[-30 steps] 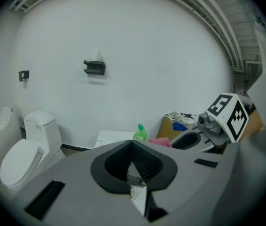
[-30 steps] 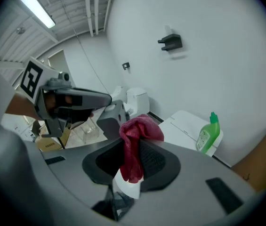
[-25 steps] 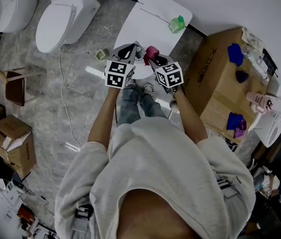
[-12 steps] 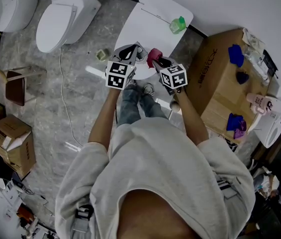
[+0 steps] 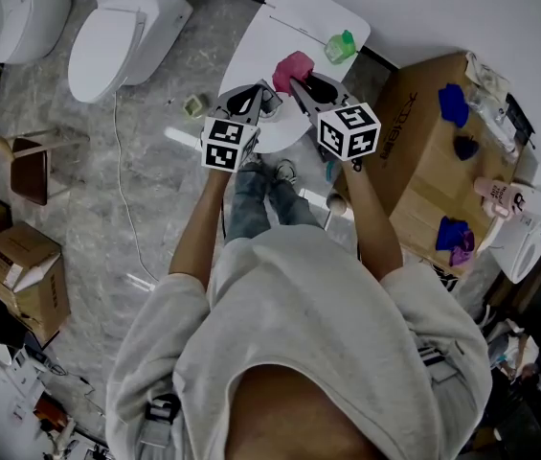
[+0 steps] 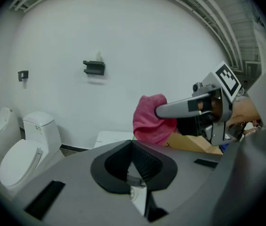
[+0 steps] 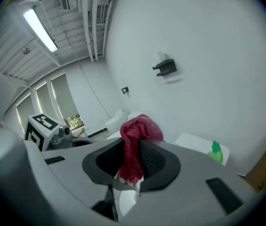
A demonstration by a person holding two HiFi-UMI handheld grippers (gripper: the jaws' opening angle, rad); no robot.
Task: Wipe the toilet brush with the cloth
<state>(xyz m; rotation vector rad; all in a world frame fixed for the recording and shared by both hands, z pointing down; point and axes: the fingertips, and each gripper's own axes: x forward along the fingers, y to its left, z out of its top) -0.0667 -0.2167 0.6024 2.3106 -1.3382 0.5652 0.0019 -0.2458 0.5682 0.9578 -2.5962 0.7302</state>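
My right gripper [image 5: 297,82] is shut on a pink cloth [image 5: 292,68] and holds it up over the white table [image 5: 280,27]. In the right gripper view the cloth [image 7: 140,126] bunches above the jaws and hangs down between the pads. My left gripper [image 5: 254,99] sits just to the left, lower, with its jaws together [image 6: 132,142]. Low between its pads shows a small pale sliver that I cannot identify. From the left gripper view the cloth [image 6: 151,121] hangs off the right gripper's fingers [image 6: 180,108], ahead and to the right. I cannot make out a toilet brush in any view.
A green bottle [image 5: 340,46] stands at the table's far end. A toilet [image 5: 122,32] is at the left. On the right, a cardboard box [image 5: 414,151] carries blue cloths. The person's legs and shoes [image 5: 270,175] are below the grippers. A small green thing [image 5: 193,105] lies on the floor.
The right gripper has risen and moved away from the left gripper's jaws, carrying the pink cloth farther over the table. The left gripper has stayed almost still.
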